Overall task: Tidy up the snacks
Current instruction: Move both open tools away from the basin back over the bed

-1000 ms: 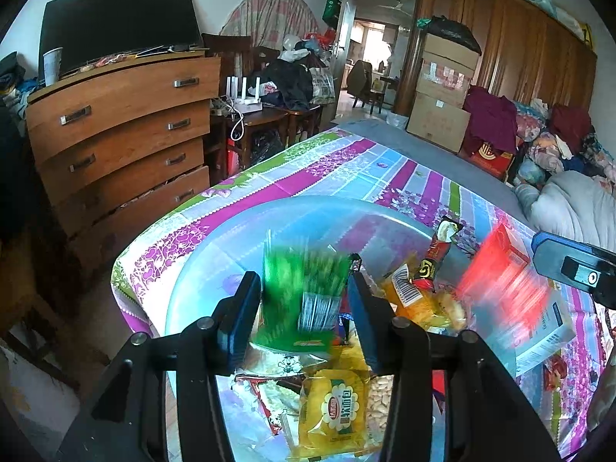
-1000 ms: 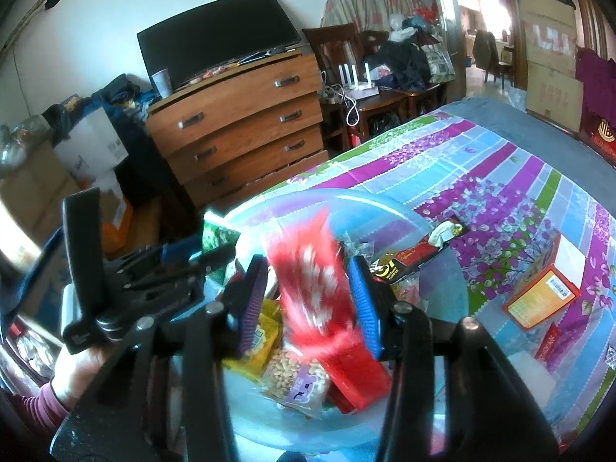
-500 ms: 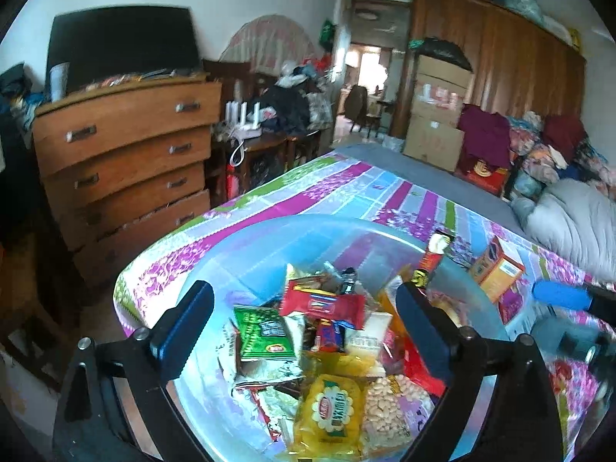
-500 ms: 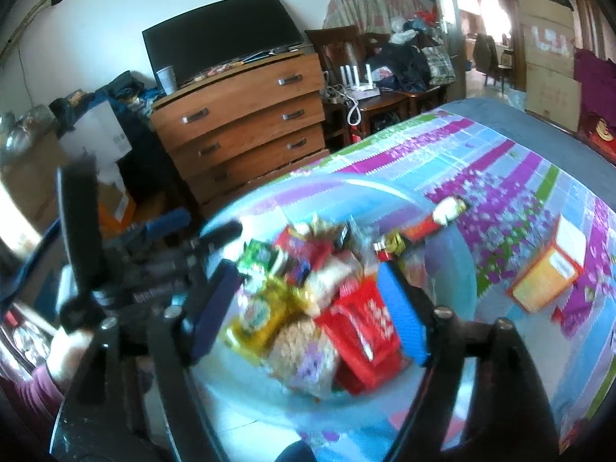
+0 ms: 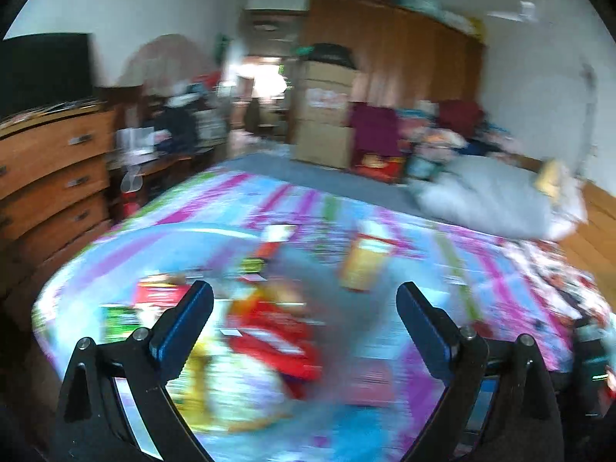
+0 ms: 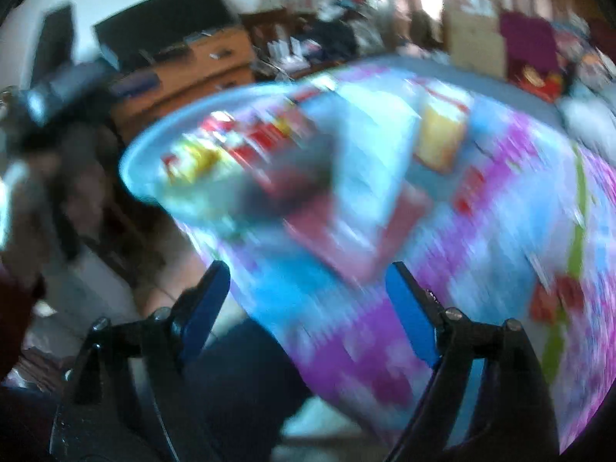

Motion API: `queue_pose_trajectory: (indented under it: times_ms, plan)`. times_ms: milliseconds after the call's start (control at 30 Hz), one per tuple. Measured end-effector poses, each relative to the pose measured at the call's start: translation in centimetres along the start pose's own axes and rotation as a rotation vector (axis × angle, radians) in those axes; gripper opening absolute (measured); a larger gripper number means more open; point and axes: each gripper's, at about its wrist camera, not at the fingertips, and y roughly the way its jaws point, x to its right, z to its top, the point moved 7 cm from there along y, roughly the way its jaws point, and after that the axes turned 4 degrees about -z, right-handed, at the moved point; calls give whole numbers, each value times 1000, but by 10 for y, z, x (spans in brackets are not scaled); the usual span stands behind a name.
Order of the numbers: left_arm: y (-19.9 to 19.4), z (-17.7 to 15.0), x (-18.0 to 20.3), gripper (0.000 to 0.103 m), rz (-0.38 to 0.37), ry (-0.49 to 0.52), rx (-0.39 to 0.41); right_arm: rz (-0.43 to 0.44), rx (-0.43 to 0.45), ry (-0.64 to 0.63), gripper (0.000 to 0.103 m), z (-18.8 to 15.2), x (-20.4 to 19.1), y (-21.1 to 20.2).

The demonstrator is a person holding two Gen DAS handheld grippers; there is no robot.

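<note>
Both views are smeared by motion. A pale blue basin (image 5: 173,231) on the flowered bed sheet holds several snack packets, among them a red one (image 5: 277,331) and a green one (image 5: 119,321). My left gripper (image 5: 305,292) stands open at the basin's right side with nothing between its fingers. An orange box (image 5: 364,265) lies on the sheet beyond it. My right gripper (image 6: 308,269) hovers over the sheet in front of the basin (image 6: 131,169), its jaws opening and empty. A flat reddish pack (image 6: 346,231) lies just ahead of it, the orange box (image 6: 439,138) farther off.
A wooden dresser (image 5: 50,177) stands left of the bed. Cardboard boxes (image 5: 323,115) and a wardrobe fill the back, and a grey duvet (image 5: 489,196) lies at the far right. More red packets (image 6: 558,296) lie on the sheet. A person's legs (image 6: 238,377) are at the bed's near edge.
The left gripper let go of a green packet and the right a red one into the basin. Both opened wide and swung right, the right one also lower.
</note>
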Motion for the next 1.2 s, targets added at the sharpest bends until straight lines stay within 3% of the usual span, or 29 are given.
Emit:
queue_pose_trajectory:
  times_ms: [100, 300, 500, 700, 900, 967, 1000, 1200]
  plan:
    - [-1, -4, 61, 97, -128, 92, -9, -65, -62, 132, 84, -40, 51, -7]
    - [27, -37, 139, 97, -268, 145, -134, -131, -75, 291, 84, -81, 122, -30]
    - [59, -63, 165, 97, -304, 84, -253, -175, -36, 321, 82, -73, 184, -27]
    - [82, -76, 183, 96, -301, 122, -310, -257, -32, 320, 82, -38, 265, 10]
    - [100, -88, 196, 96, -306, 142, -369, -288, -123, 276, 82, -19, 309, 67]
    - [105, -95, 202, 96, -313, 152, -393, -301, -160, 283, 67, -26, 316, 80]
    - [106, -98, 206, 96, -318, 156, -403, -318, -153, 286, 61, -28, 318, 77]
    - [108, -110, 218, 96, -357, 164, -437, -319, -89, 365, 60, -50, 317, 26]
